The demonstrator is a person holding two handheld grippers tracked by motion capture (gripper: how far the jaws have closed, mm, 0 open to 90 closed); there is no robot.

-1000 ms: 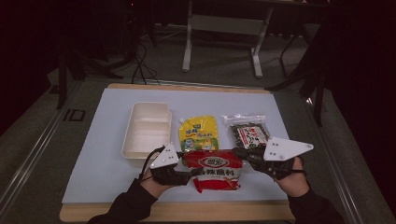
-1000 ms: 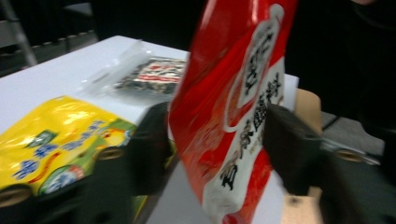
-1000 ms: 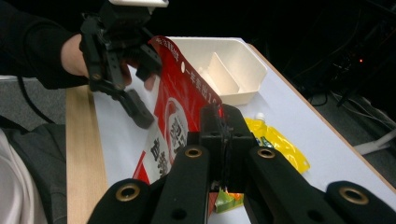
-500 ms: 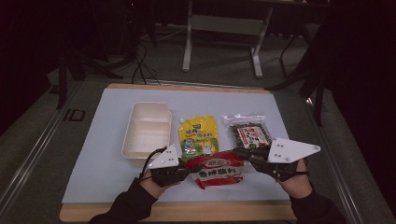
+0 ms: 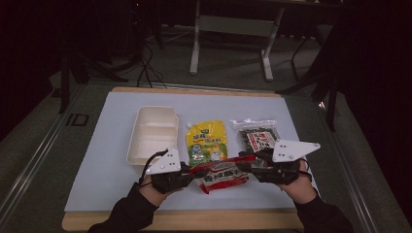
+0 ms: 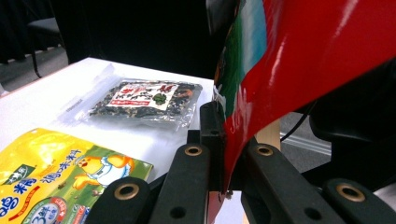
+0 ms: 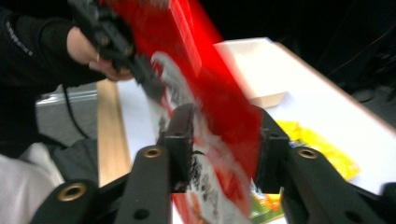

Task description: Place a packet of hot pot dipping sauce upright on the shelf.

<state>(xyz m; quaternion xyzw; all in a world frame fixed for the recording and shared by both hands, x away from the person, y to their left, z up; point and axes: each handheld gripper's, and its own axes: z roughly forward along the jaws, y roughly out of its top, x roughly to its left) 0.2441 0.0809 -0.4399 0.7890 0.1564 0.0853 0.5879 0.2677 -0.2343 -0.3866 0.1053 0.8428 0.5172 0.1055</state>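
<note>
Pinching the red snack packet (image 5: 222, 175) at opposite ends, the left tool (image 5: 187, 176) and right tool (image 5: 252, 167) were clamped onto it. Tearing it cleanly would have called for firm grips and opposed pulls, clear of the yellow pouch (image 5: 207, 142) just beyond.

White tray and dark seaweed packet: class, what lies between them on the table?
In the high view, the yellow pouch lies between white tray and seaweed packet.

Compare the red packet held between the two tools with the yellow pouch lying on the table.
The red packet is held off the table at both ends by the left tool and the right tool; the yellow pouch lies flat and untouched. The red packet runs crosswise, while the yellow pouch points away from the person. The yellow pouch has a spout at one top corner; the red packet shows none. Both are printed, flexible food packs.
</note>
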